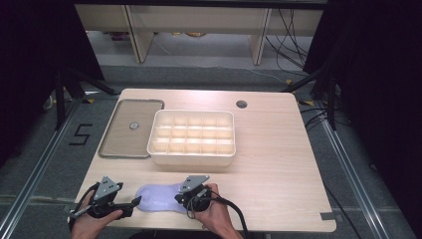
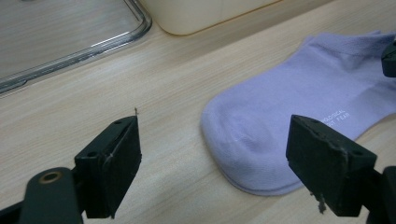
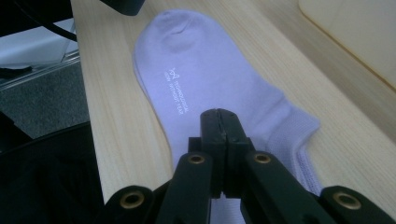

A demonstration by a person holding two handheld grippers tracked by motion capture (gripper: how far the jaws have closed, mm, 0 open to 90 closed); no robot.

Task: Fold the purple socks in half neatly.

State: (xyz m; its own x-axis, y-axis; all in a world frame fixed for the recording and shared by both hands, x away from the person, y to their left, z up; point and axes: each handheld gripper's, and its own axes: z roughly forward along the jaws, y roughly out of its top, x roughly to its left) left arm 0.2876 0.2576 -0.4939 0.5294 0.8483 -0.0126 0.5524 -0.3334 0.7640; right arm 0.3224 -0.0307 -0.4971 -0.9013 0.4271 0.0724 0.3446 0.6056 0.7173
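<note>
**Sock flat at near table edge, between two grippers**

Lilac sock lying flat on the wooden table, toe toward left gripper, just short of the divided tray. Left jaws spread wide, toe between them, untouched. Right gripper pressed together over the sock's heel end; whether fabric is pinched cannot be told. Clear lid left of tray.

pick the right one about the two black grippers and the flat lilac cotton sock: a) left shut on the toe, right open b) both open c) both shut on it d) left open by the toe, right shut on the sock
d: the left gripper has its jaws spread wide at the toe of the lilac sock, while the right gripper has its jaws pressed together on the sock's fabric.
</note>
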